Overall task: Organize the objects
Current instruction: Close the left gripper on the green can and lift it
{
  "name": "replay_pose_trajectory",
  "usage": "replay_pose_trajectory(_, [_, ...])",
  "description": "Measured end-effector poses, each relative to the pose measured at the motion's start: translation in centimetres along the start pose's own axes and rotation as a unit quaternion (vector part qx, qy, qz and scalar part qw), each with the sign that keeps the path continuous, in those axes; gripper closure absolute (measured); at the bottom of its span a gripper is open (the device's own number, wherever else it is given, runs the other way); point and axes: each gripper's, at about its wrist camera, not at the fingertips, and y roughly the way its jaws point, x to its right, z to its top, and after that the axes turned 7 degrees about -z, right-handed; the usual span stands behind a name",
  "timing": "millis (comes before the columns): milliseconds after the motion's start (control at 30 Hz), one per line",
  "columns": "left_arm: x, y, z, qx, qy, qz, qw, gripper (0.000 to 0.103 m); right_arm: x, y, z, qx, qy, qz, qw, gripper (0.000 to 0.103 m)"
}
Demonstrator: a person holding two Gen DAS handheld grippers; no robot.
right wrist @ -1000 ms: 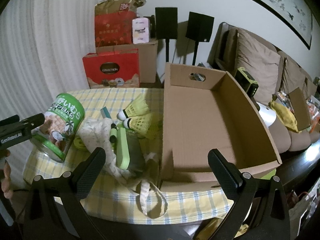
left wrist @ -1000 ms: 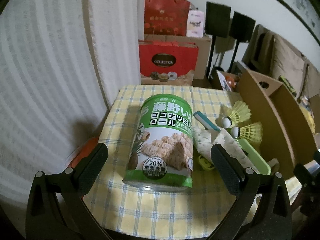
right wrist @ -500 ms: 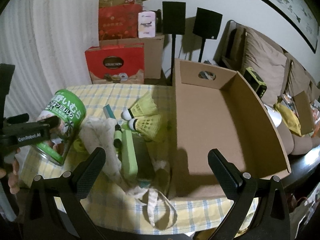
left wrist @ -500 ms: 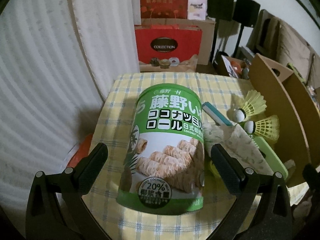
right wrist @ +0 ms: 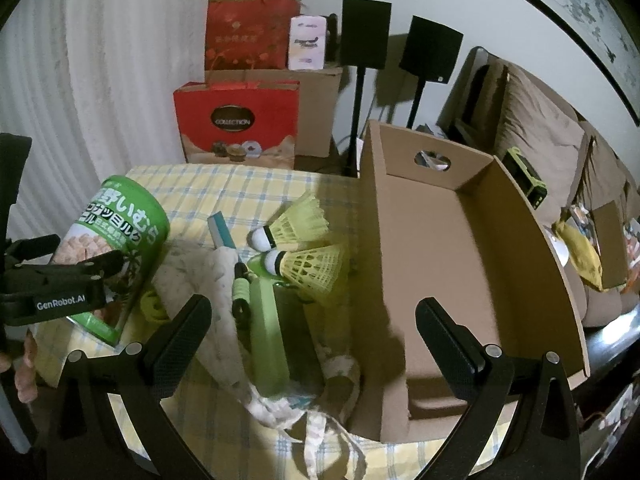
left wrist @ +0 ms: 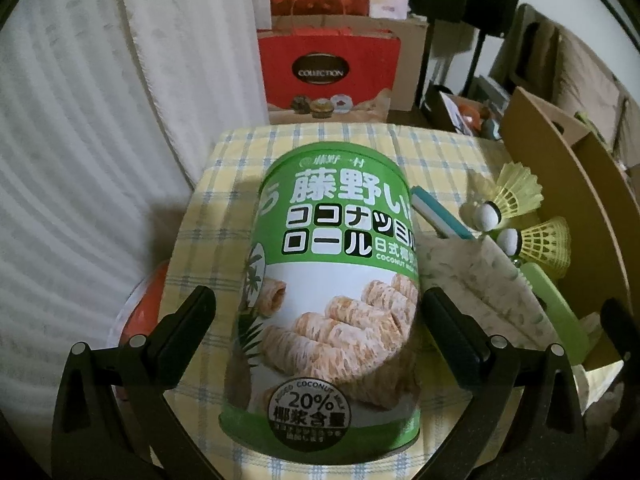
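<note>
Yellow-check worktop (right wrist: 248,188) w/ curtain behind. Left hand-held gripper (left wrist: 316,312) spread wide, fingers either side of green can (left wrist: 336,280), not yet touching. Can upright, long axis vertical, near worktop's left edge. Beside it to the right: 2 yellow shuttlecocks (right wrist: 304,248), corks pointing left, then 1 empty cardboard box (right wrist: 448,248). Right hand-held gripper (right wrist: 312,324) spread, empty, above the clutter.

From my left wrist view the can (left wrist: 336,280) hides the counter (left wrist: 240,160) behind it. At nine o'clock, an orange thing (left wrist: 140,312) pokes from under the counter's edge; I can't identify it.
</note>
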Motion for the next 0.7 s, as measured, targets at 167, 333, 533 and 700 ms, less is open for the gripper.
replay_pose_trajectory(167, [0.3,0.6,-0.1,-0.007,0.006,-0.009,0.9999,0.0,-0.2,0.4,0.1,-0.005,0.0,0.004,1.0,0.0])
replay_pose_trajectory(333, [1.0,1.4,-0.4,-0.013,0.015,-0.012,0.9997,0.003,-0.4,0.8,0.1,-0.011,-0.001,0.015,1.0,0.0])
replay_pose_trajectory(533, [1.2,1.3,-0.6,-0.005,0.018,-0.009,0.9998,0.003,-0.4,1.1,0.0,-0.019,-0.002,0.024,1.0,0.0])
replay_pose_trajectory(700, [0.8,0.9,-0.9,0.002,0.008,-0.011,0.9999,0.003,-0.8,0.9,0.0,-0.022,0.01,0.007,1.0,0.0])
